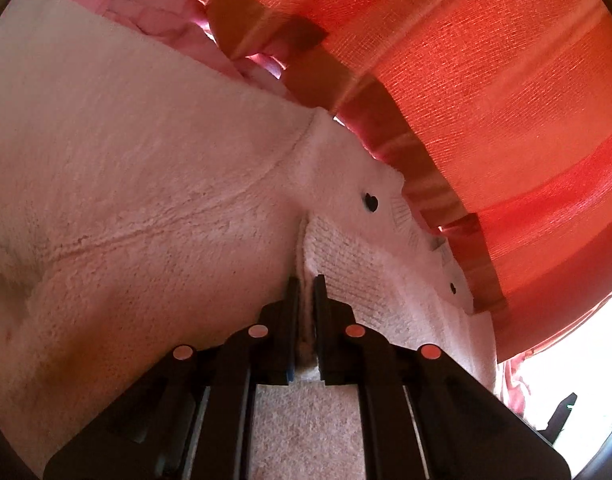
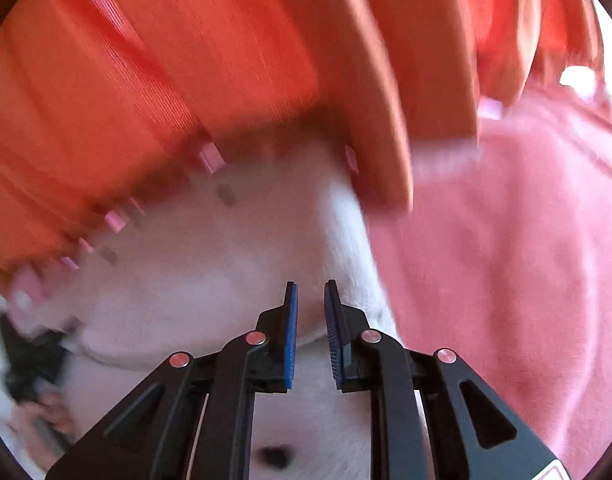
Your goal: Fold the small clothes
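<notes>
While the left gripper (image 1: 306, 292) pinches a ridge of a white fleecy garment (image 1: 146, 184), its fingers nearly together with cloth bunched between them, the fold itself looks barely begun.

- White garment: soft pile, small black heart prints, a curved seam across it. In the left wrist view it rises in a peak at the fingers, so it is lifted there, not flat. No tidy folded edge visible.
- Right gripper (image 2: 311, 300): fingers parted, blue pads bare, nothing between them. It hangs just above the same white garment; that view is motion-blurred, so whether it touches the cloth cannot be told.
- Pink garment (image 2: 506, 260): lies beside the white one to the right, loose and rumpled, apparently unfolded.
- Orange slatted crate (image 1: 486, 100): close behind the clothes, wall filling the upper part of both views. Contents not visible.
- Supporting surface is hidden under cloth.

Judgement: early stage. One piece is in hand, no finished fold seen; the white piece needs laying out and folding, the pink piece is untouched.
</notes>
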